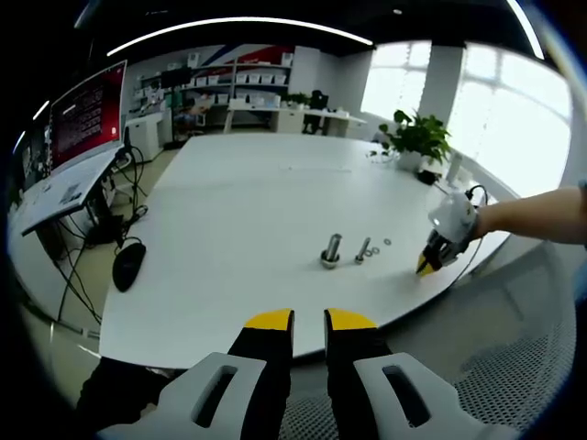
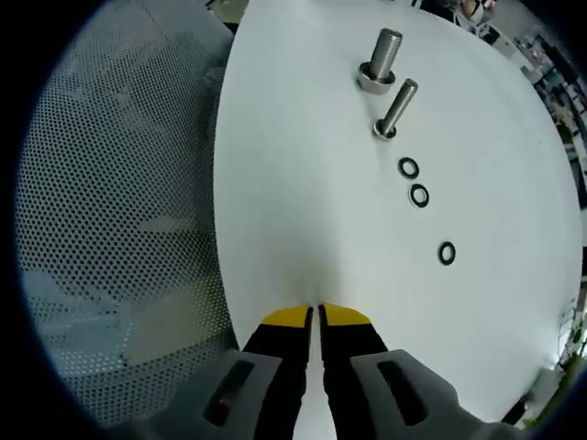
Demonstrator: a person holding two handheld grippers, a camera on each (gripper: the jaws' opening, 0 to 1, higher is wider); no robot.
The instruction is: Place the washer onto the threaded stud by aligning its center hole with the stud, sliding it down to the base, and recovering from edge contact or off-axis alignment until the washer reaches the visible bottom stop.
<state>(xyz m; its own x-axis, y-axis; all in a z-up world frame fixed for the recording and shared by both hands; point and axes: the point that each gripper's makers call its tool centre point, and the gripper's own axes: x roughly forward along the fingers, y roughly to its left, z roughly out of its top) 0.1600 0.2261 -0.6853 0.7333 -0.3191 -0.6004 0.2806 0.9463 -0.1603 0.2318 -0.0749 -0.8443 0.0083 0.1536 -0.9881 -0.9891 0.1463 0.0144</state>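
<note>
Washers lie loose on the white table (image 2: 303, 183), three of them in a line: first washer (image 2: 409, 168), second washer (image 2: 420, 194) just beside it, third washer (image 2: 447, 253) a little apart, nearer the right gripper. None sits on a stud. Beyond them stand two bolts, head down and thread up: the thin bolt (image 2: 395, 108) near the first washer, the thick bolt (image 2: 380, 61) farther off. In the left gripper view the same pair appears as thick bolt (image 1: 331, 250) to the left and thin bolt (image 1: 363, 250) to the right.

Right gripper (image 2: 319, 314) rests low over the table's near edge, yellow tips almost touching, nothing between them. It also shows at the table's right edge (image 1: 427, 263), held by a hand (image 1: 491, 220).

Left gripper (image 1: 309, 320) hangs off the near edge with a narrow gap between its tips, holding nothing.

A red screen (image 1: 87, 115) at far left carries white text, too small to read.
</note>
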